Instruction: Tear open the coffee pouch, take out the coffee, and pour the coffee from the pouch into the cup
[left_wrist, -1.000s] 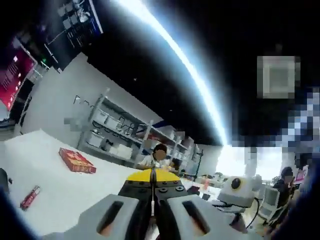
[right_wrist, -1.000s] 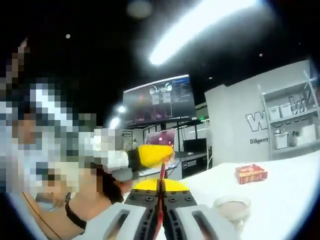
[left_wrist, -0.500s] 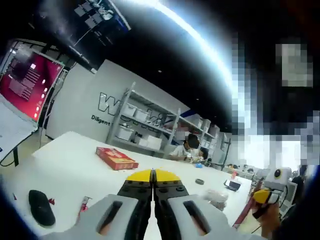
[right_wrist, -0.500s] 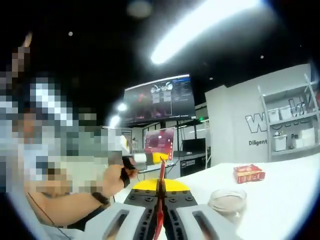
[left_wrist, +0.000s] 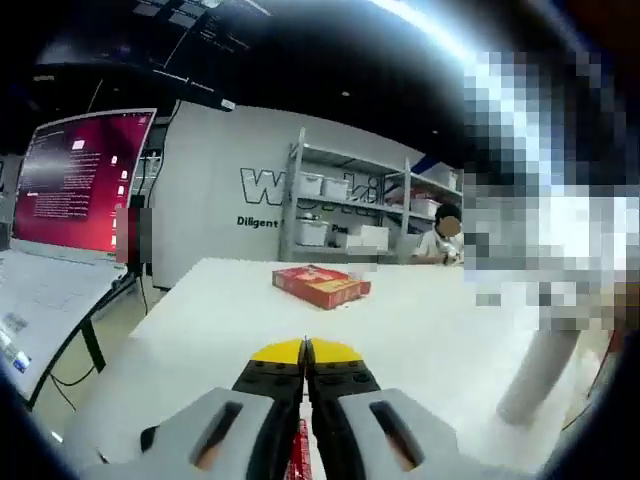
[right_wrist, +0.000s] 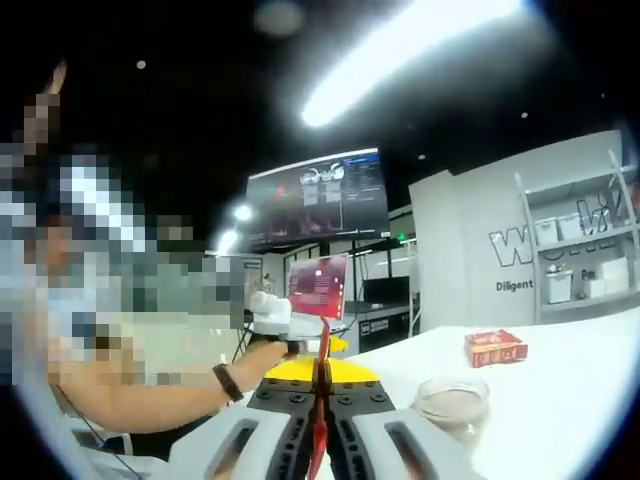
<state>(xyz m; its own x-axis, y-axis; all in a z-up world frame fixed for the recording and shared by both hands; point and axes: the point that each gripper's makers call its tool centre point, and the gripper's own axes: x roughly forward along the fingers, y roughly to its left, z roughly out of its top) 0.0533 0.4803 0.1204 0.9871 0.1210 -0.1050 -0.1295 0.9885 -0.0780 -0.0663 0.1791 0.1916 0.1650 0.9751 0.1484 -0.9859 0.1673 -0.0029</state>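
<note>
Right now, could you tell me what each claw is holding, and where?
The right claw pinches a red coffee pouch near its upper end. The left claw pinches a red scrap.

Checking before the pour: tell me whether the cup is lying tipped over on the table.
No, the cup stands upright on the white table, its mouth facing up.

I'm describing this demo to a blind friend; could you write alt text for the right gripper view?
The right gripper is shut on a thin red coffee pouch that sticks up between its yellow-tipped jaws, above a white table. A clear cup with brownish contents stands just to the right, a red box lies farther back, and a person's arm reaches in from the left.
</note>
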